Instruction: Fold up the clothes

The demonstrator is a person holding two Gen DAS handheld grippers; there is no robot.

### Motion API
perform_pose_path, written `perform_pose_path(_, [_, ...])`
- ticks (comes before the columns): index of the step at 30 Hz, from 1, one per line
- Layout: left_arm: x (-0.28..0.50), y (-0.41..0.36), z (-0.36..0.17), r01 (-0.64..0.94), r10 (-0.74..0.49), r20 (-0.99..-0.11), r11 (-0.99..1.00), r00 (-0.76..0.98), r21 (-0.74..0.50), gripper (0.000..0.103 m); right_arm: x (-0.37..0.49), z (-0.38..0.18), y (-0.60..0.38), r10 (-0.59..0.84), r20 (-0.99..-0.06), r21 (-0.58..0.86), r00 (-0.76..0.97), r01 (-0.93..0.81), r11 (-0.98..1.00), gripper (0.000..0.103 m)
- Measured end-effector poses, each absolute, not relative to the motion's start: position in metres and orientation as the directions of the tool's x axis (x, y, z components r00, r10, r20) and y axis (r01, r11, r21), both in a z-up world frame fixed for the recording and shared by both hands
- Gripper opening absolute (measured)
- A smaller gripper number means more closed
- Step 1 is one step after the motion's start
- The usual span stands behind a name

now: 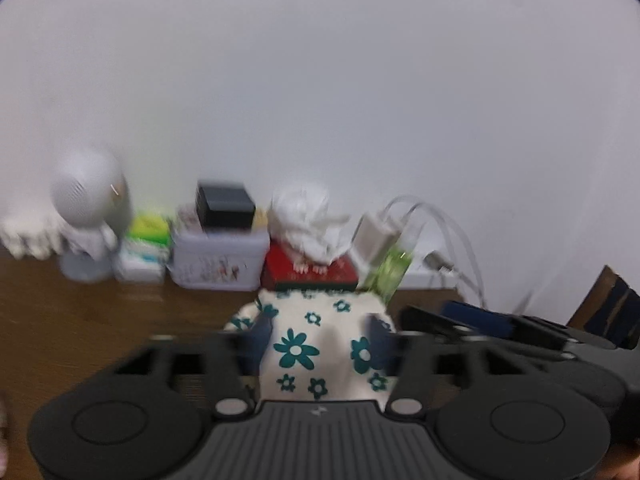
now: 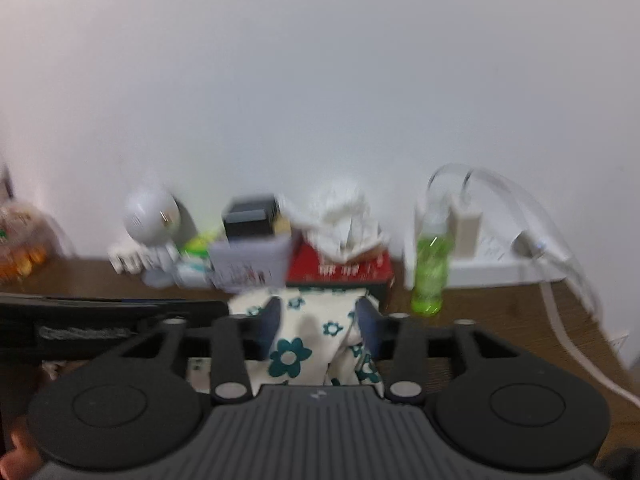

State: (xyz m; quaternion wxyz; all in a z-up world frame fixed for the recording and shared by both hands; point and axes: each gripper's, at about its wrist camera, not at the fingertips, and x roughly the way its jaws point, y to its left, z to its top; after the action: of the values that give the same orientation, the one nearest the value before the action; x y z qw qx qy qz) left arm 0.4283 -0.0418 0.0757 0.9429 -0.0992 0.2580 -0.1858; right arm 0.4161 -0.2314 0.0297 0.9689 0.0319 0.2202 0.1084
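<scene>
The left tool (image 1: pixel 318 334) sits low in the middle of its picture with its two dark pads set wide apart. A fold of cloth (image 1: pixel 316 344) is bunched between them. The cloth fills the gap, but the blur hides if the pads press on it. The right tool (image 2: pixel 318 328) looks much the same in its own picture, a bit narrower, with the same cloth (image 2: pixel 308 340) hanging between its pads. Again I cannot tell if they squeeze it.

The cloth is cream with dark teal flowers, big ones and small ones, each with a white middle. It is lifted up off the brown worktop (image 1: pixel 80 320) and hangs in soft folds.

Behind it, along the white wall, stands a red box (image 1: pixel 310 270) with a white crumpled thing (image 1: pixel 308 224) on top. Next to it is a pale tin (image 1: pixel 218 258) with a black box (image 1: pixel 226 204) on it. A green bottle (image 2: pixel 431 270) stands to the right.

The red box and the tin have marks on them, but they are too blurred to read.
</scene>
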Motion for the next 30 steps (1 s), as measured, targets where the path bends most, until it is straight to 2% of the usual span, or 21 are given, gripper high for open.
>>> perform_pose_path(2, [0.398, -0.032, 0.087, 0.296, -0.39, -0.399, 0.914, 0.83, -0.278, 0.098, 0.386, 0.042, -0.237, 0.242, -0.385, 0.121, 0.89, -0.211, 0.97, 0.082])
perform_pose_path(5, [0.35, -0.023, 0.098, 0.304, -0.379, -0.348, 0.919, 0.858, -0.251, 0.103, 0.339, 0.053, -0.24, 0.248, -0.35, 0.108, 0.903, -0.224, 0.969, 0.101])
perform_pose_path(6, [0.335, -0.022, 0.099, 0.313, -0.381, -0.335, 0.919, 0.862, -0.241, 0.103, 0.321, 0.055, -0.239, 0.244, -0.34, 0.096, 0.908, -0.225, 0.97, 0.103])
perform_pose_path(10, [0.274, -0.024, 0.095, 0.324, -0.377, -0.352, 0.924, 0.857, -0.203, 0.103, 0.258, 0.061, -0.232, 0.231, -0.314, 0.054, 0.921, -0.225, 0.973, 0.103])
perform_pose_path(19, [0.132, -0.02, 0.082, 0.333, -0.381, -0.343, 0.923, 0.859, -0.192, 0.103, 0.121, 0.069, -0.208, 0.235, -0.359, 0.081, 0.903, -0.221, 0.972, 0.103])
perform_pose_path(30, [-0.006, -0.029, 0.056, 0.281, -0.312, -0.35, 0.95, 0.883, -0.139, 0.103, -0.007, 0.039, -0.199, 0.226, -0.428, 0.162, 0.875, -0.171, 0.972, 0.103])
